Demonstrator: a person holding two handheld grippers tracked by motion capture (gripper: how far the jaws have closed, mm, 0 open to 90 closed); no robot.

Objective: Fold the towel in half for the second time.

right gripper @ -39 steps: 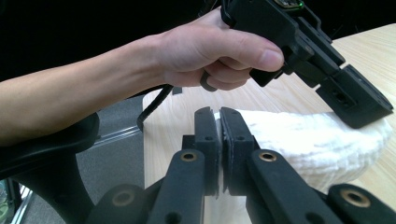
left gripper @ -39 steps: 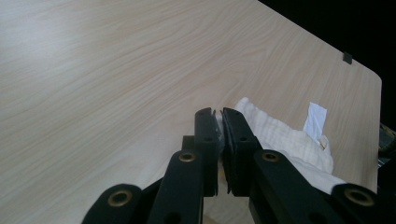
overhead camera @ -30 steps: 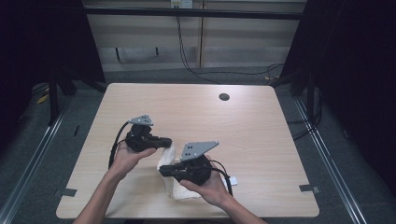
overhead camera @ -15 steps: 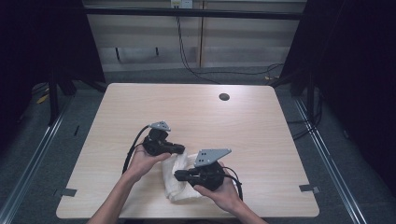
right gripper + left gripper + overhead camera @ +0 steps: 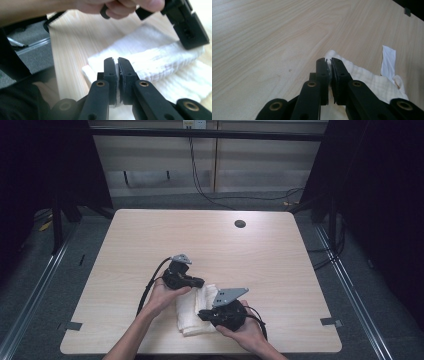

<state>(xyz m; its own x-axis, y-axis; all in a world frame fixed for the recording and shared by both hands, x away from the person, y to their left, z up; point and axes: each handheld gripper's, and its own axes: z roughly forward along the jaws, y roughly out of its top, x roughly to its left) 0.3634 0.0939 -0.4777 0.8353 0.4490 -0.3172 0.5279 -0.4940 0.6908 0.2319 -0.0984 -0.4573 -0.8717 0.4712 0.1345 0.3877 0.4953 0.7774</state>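
- A white folded towel (image 5: 196, 309) lies on the pale wooden worktop (image 5: 270, 265), near its front edge and a little left of centre, between the person's two hands.
- The left tongs (image 5: 199, 282) sit at the towel's far left corner. In the left gripper view the jaws are pressed nearly together, with a thin edge of cloth (image 5: 329, 62) caught between them at the tips.
- The right tongs (image 5: 202, 314) are at the towel's near right side. In the right gripper view the jaws are likewise closed, pinching a fold of towel (image 5: 160, 65) between the pads.
- Both tongs point inward toward each other across the towel.
- In the right gripper view the left hand (image 5: 117, 6) and its tongs show at the top, down on the far side of the towel.
- A small white label (image 5: 388, 61) sticks out from the towel's edge in the left gripper view.
- A dark round hole (image 5: 240, 224) marks the worktop's far side, well apart from the towel.
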